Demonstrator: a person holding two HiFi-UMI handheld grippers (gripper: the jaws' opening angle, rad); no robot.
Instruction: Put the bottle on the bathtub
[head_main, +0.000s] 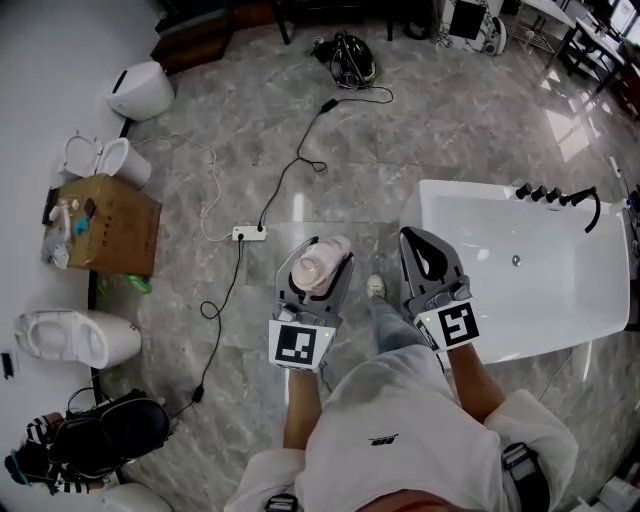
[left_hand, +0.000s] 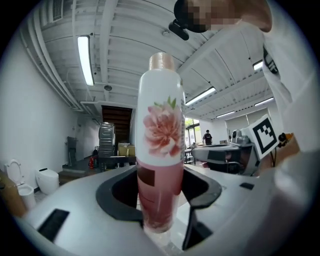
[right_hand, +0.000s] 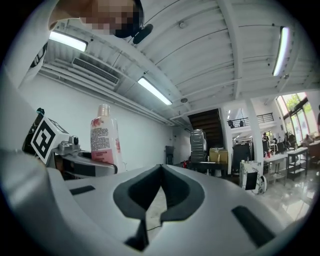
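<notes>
A white and pink bottle (left_hand: 160, 145) with a rose print and a pale cap stands upright between the jaws of my left gripper (left_hand: 159, 220), which is shut on its lower part. From the head view the bottle's cap (head_main: 318, 268) points up at the camera inside the left gripper (head_main: 316, 262). My right gripper (head_main: 428, 250) is held up beside it, jaws closed tip to tip with nothing between them, over the near left corner of the white bathtub (head_main: 470, 340). The bottle (right_hand: 104, 141) also shows at the left in the right gripper view.
The bathtub carries a black faucet set (head_main: 560, 197) at its far right corner. On the marble floor lie a power strip (head_main: 249, 233) with cables, a cardboard box (head_main: 115, 225), toilets (head_main: 62, 338) along the left wall and a dark bag (head_main: 110, 432).
</notes>
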